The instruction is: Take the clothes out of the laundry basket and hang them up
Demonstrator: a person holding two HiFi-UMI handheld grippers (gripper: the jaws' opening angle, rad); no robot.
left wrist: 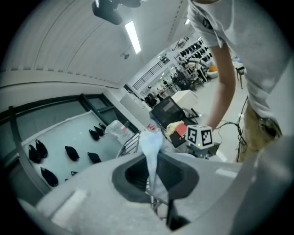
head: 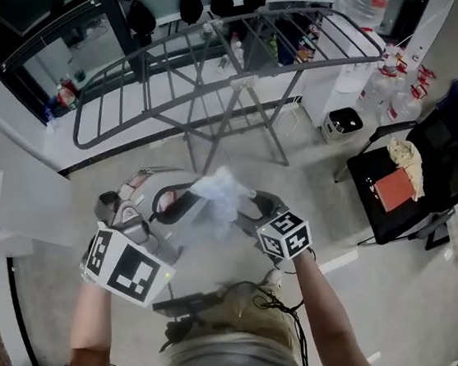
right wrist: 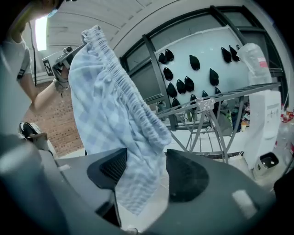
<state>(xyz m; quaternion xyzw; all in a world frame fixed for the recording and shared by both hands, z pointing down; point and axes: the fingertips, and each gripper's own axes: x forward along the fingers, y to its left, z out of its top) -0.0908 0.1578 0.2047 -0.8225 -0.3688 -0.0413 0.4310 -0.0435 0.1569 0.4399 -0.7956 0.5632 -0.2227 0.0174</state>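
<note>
While left tool [left wrist: 155,176] pinches one garment [right wrist: 115,114] | right tool [right wrist: 154,170] agape | one rack [head: 241,82]

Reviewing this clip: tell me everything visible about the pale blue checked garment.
The pale blue checked cloth garment looks like thin woven cotton, with a gathered elastic band along one edge. It hangs crumpled in mid-air, short of the grey metal drying rack. The left gripper is shut on a bunched corner; a lower fold hangs between the right gripper's open jaws, unpinched.
</note>
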